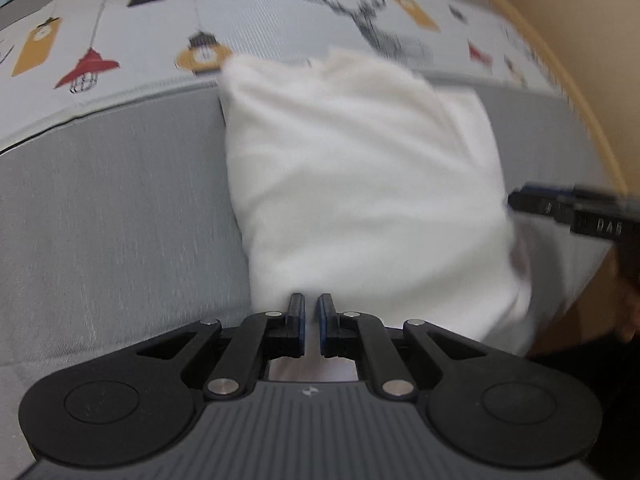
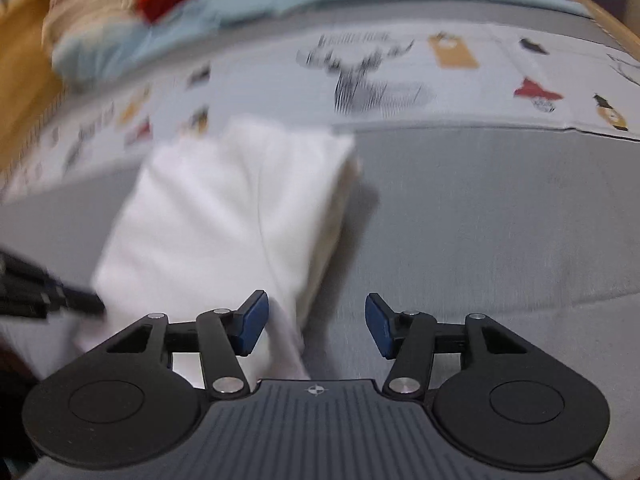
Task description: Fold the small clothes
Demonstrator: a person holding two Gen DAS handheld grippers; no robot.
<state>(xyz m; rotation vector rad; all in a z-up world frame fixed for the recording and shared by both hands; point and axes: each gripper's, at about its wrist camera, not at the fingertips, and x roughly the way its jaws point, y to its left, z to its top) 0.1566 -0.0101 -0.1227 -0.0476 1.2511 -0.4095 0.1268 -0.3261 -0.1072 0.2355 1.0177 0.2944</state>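
Under my left hand-held gripper (image 1: 311, 312), nearly closed and gripping nothing I can see, the folded white garment (image 1: 360, 200) lies on the grey bed cover (image 1: 120, 220). From the right view, my right hand-held gripper (image 2: 316, 320) stands wide over the garment's near edge; dragging it could undo the fold.

Grey cloth surface (image 1: 112, 208) left of white folded garment (image 1: 360, 184): bare, wide passage. Grey surface right of garment in right wrist view (image 2: 500, 220): also bare, wide passage. Garment itself: low soft obstacle in middle. Right tongs (image 2: 316, 320) stand just beside garment right edge, jaws apart, nothing between. Left tongs (image 1: 312, 320) over garment near edge, jaws almost together. Far side: printed cloth band (image 1: 280, 20) flat, passable. Behind it, pile of blue and red fabric (image 2: 192, 12) blocks way.
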